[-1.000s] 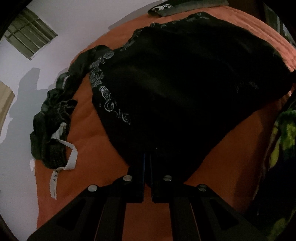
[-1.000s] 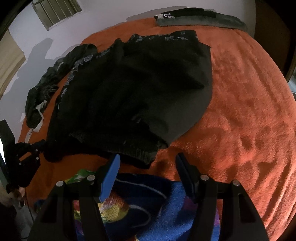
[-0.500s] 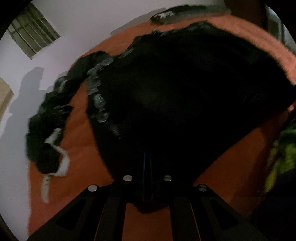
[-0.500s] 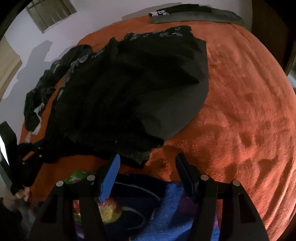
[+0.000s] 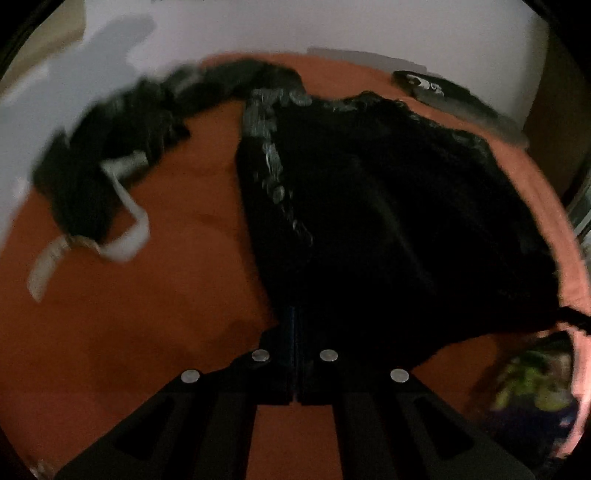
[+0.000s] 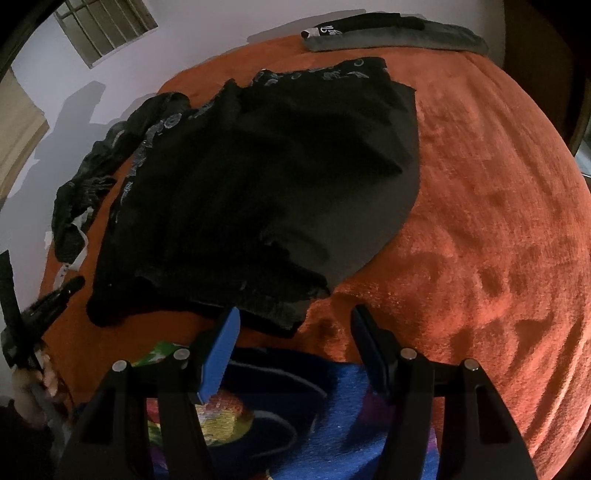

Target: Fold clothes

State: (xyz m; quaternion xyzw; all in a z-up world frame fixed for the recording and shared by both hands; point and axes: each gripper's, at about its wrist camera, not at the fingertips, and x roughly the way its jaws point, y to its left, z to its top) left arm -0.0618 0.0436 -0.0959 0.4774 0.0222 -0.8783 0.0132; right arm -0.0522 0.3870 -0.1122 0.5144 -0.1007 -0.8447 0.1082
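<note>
I have the left gripper (image 5: 295, 354) pinched together on the near edge of the black garment (image 6: 258, 192), most likely so I can drag or lift that edge over for a fold; the left wrist view is smeared, so I can't make out how much cloth is caught. The right gripper (image 6: 295, 347) hangs with its fingers well apart and nothing between them, just short of the garment's near hem, probably ready to take that corner.

The garment lies spread on the orange blanket (image 6: 480, 221) of the bed, partly doubled: a smooth grey flap shows along its right side, and a pale patterned trim runs up its left edge. It looks mid-fold to me, though it isn't yet a tidy rectangle.

Left of the garment a second dark piece (image 6: 92, 177) with a white strap lies bunched. Beyond the garment, by the white wall (image 6: 221, 22), sits a folded grey item (image 6: 399, 35). A barred window (image 6: 103, 29) is up on that wall, and a bright patterned cloth (image 6: 295, 417) lies below the garment's near hem
</note>
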